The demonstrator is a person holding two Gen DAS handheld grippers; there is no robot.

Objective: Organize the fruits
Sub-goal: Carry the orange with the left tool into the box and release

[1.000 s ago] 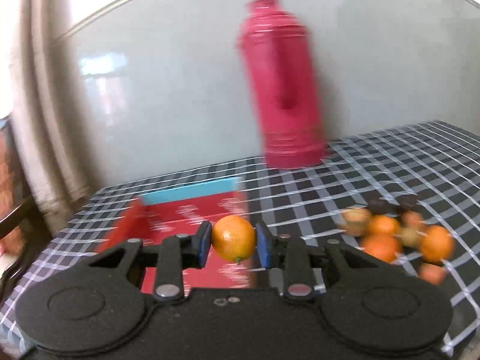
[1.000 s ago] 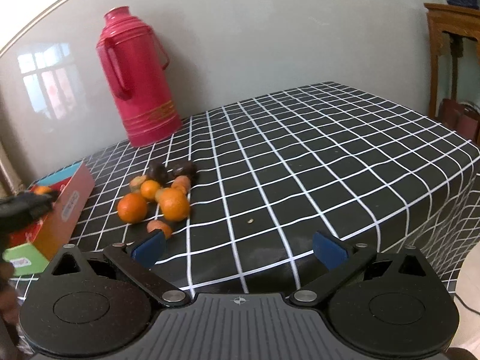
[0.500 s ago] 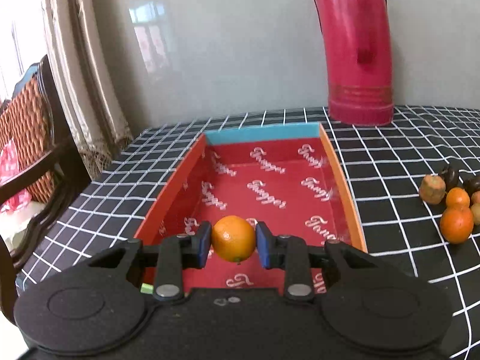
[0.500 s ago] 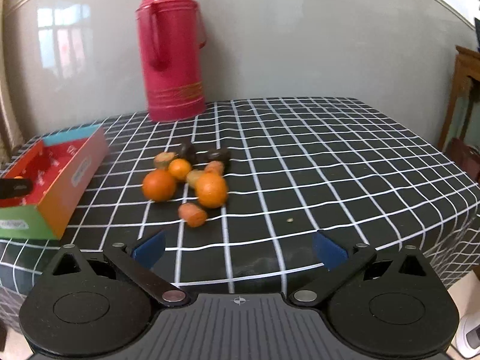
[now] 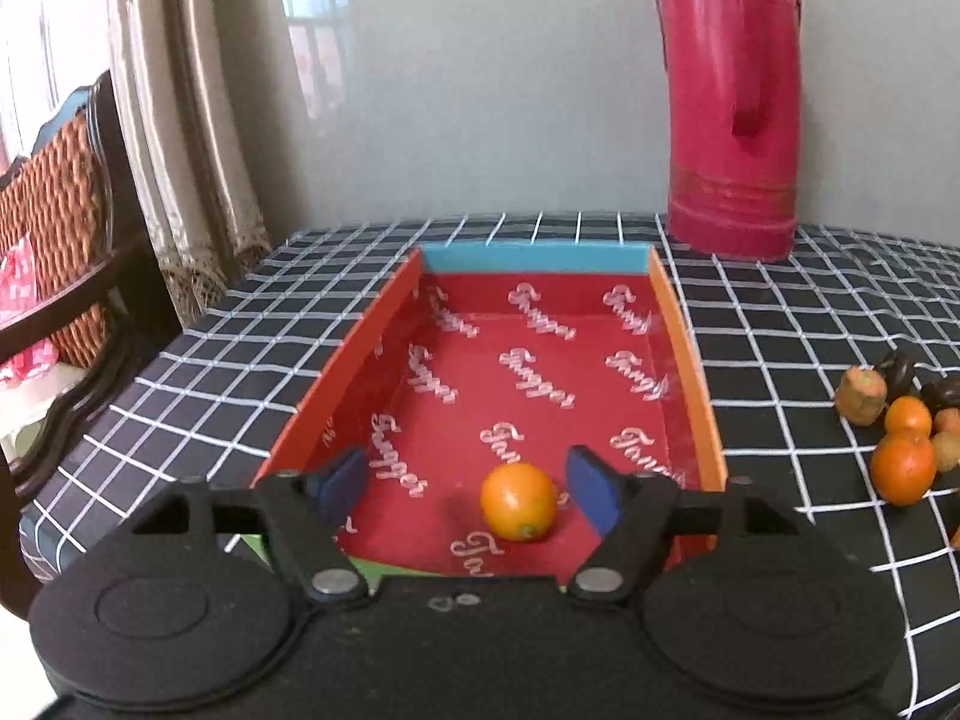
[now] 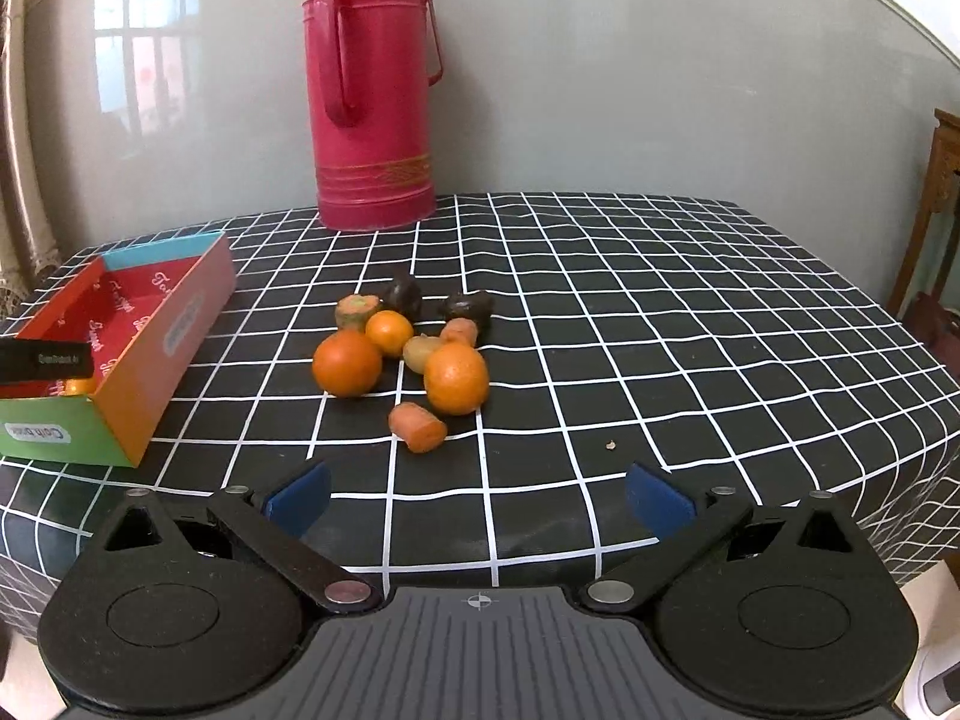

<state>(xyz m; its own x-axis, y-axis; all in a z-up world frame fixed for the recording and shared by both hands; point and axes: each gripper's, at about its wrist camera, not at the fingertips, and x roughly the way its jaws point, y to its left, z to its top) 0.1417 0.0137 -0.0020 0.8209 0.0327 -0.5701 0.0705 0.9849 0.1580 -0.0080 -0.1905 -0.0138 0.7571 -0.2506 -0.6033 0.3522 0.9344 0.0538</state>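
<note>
My left gripper (image 5: 465,483) is open over the near end of the red box (image 5: 384,336). An orange (image 5: 519,501) lies loose on the box floor between the blue pads, nearer the right pad. A pile of fruit sits on the checked tablecloth: oranges (image 6: 347,363) (image 6: 456,378), carrot pieces (image 6: 417,427), dark fruits (image 6: 467,306). It shows at the right edge of the left wrist view (image 5: 903,468). My right gripper (image 6: 478,501) is open and empty, near the table's front edge, short of the pile. The box (image 6: 162,336) stands left of the pile, with the left gripper's finger (image 6: 45,360) over it.
A tall pink thermos (image 6: 375,90) stands at the back of the table against the wall, also in the left wrist view (image 5: 732,102). A wicker chair (image 5: 54,240) and curtain stand left of the table. A wooden cabinet (image 6: 936,210) is at the right.
My left gripper opened and let go of the orange, which now lies on the box floor. The right gripper swung left to face the fruit pile.
</note>
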